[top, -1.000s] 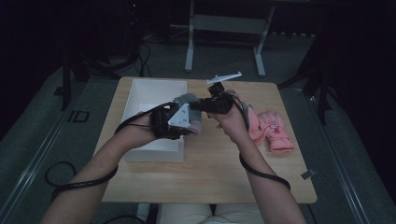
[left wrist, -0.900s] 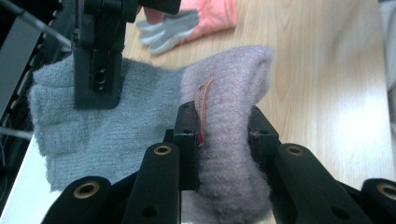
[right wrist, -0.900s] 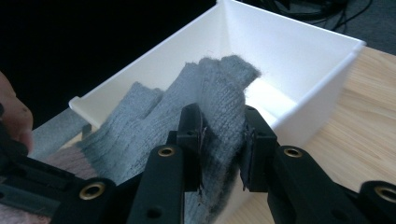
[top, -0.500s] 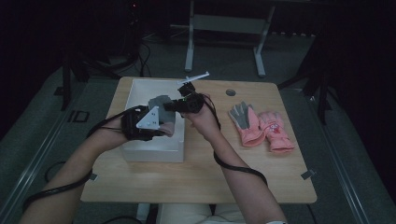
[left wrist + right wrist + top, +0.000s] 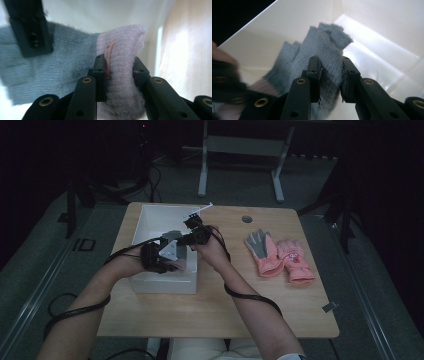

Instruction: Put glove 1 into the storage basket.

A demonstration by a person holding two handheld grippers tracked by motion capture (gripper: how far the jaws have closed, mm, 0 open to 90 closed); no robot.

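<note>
A knitted glove, grey with a pale pink cuff (image 5: 122, 50), hangs between both grippers over the white box (image 5: 150, 215). My left gripper (image 5: 118, 68) is shut on the pink cuff. My right gripper (image 5: 330, 68) is shut on the grey finger end (image 5: 324, 40) of the same glove. In the high view both grippers, left (image 5: 165, 252) and right (image 5: 192, 227), sit low inside the box, and the glove is mostly hidden by them. The right gripper's jaw (image 5: 30, 27) also shows in the left gripper view, clamped on the grey part.
A pair of pink gloves with grey palms (image 5: 277, 255) lies on the wooden table (image 5: 250, 305) to the right of the box. A round hole (image 5: 247, 219) marks the tabletop's far side. Table legs and cables stand on the floor beyond.
Both hands have carried the glove left from the table's middle and down into the white box. The pink gloves on the right have come into full view.
</note>
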